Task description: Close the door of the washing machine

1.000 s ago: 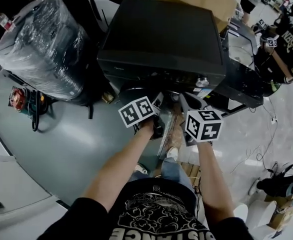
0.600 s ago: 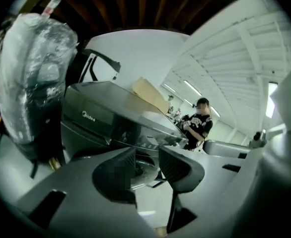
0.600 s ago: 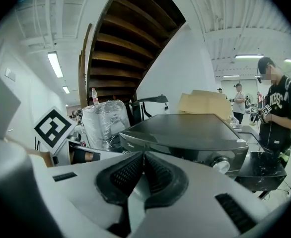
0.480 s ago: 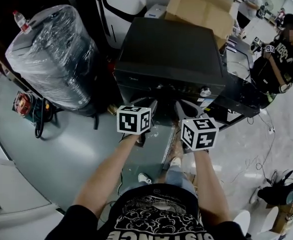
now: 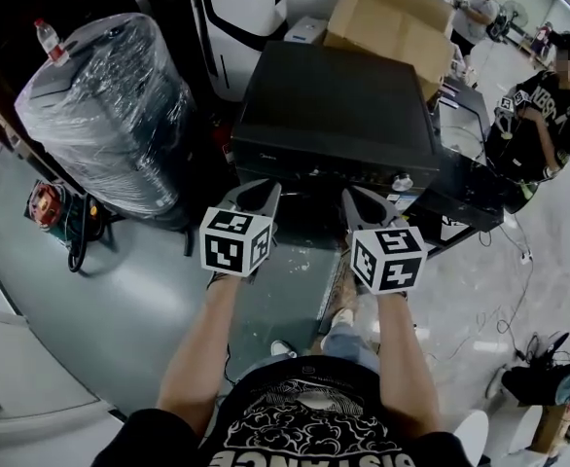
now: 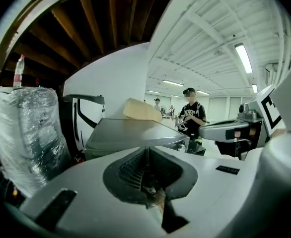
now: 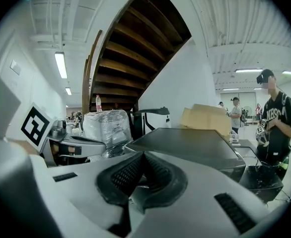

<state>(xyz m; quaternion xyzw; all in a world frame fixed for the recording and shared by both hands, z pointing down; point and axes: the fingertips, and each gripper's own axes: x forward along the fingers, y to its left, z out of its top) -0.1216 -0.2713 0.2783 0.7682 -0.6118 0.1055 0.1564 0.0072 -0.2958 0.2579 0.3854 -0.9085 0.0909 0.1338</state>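
The black washing machine (image 5: 334, 105) stands straight ahead, seen from above; its flat top (image 6: 130, 135) (image 7: 190, 145) fills the middle of both gripper views. The top's front edge and my two grippers hide the front face and the door. My left gripper (image 5: 256, 191) (image 6: 148, 167) hangs just before the control strip (image 5: 334, 175), its jaws closing with nothing between them. Beside it, my right gripper (image 5: 355, 200) (image 7: 143, 170) is shut and empty. Neither touches the machine.
A plastic-wrapped bundle (image 5: 105, 115) with a bottle on top stands left of the machine. A cardboard box (image 5: 402, 22) sits behind it, a low black stand (image 5: 470, 178) to its right. A person in black (image 5: 548, 105) stands at far right. A red tool (image 5: 42, 202) lies on the floor.
Both grippers have come up and back from low against the machine's front. The left one has rolled, so its marker cube shows another face, and its jaws have come together.
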